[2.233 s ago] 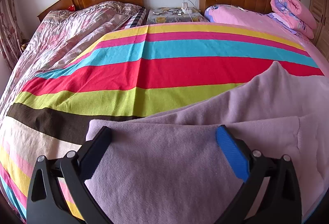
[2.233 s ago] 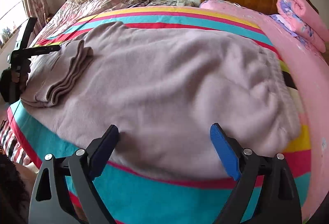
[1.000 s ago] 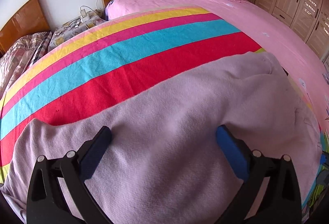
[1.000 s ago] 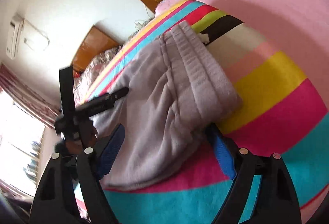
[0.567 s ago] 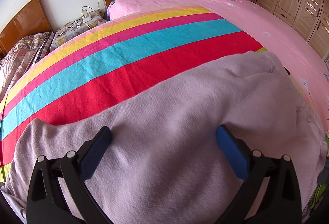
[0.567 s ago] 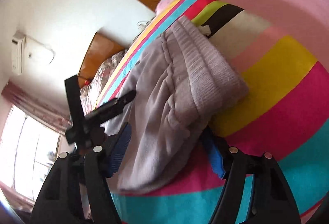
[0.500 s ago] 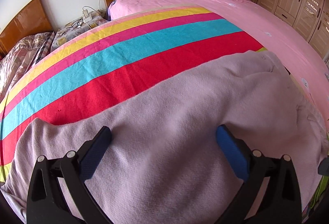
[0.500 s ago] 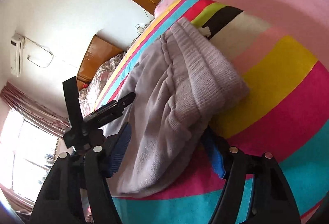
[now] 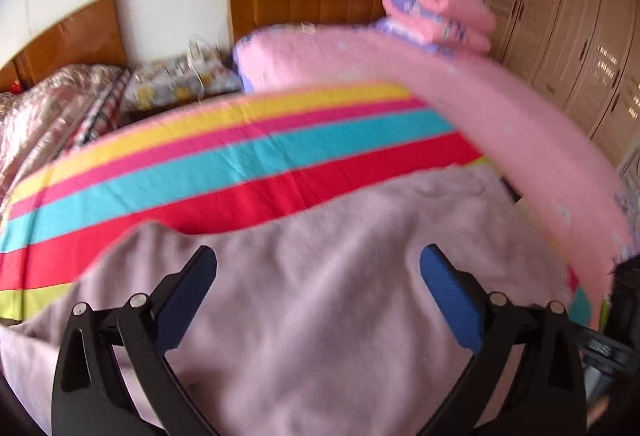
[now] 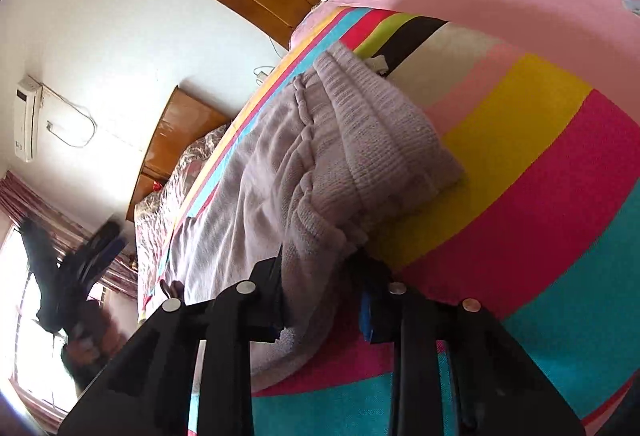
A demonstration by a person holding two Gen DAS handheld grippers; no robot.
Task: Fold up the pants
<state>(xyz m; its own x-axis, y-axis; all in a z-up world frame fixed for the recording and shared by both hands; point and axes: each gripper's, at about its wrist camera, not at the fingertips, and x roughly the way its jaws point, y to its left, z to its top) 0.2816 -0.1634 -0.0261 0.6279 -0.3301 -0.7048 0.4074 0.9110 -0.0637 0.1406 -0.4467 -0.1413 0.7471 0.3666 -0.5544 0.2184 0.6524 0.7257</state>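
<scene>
Your striped bedspread (image 9: pixel 248 159), banded in yellow, pink, turquoise and red, fills the middle of the left wrist view. The plain pink sheet (image 9: pixel 500 123) runs down its right side toward the pale wooden wardrobe doors (image 9: pixel 580 47) in the upper right. The soft lilac knitted pants (image 9: pixel 320 316) lie spread across the lower half of that view. In the right wrist view their ribbed waistband (image 10: pixel 384 139) sits mid-frame, bunched toward the bottom. A rolled pink quilt (image 9: pixel 436 11) rests at the top of the left view. Your right gripper (image 10: pixel 320 296) has just been closing, with a gathered fold of the pants between its jaws, gripped at lower centre. Your left gripper (image 9: pixel 318 276) hangs above the pants, jaws wide apart and holding nothing.
</scene>
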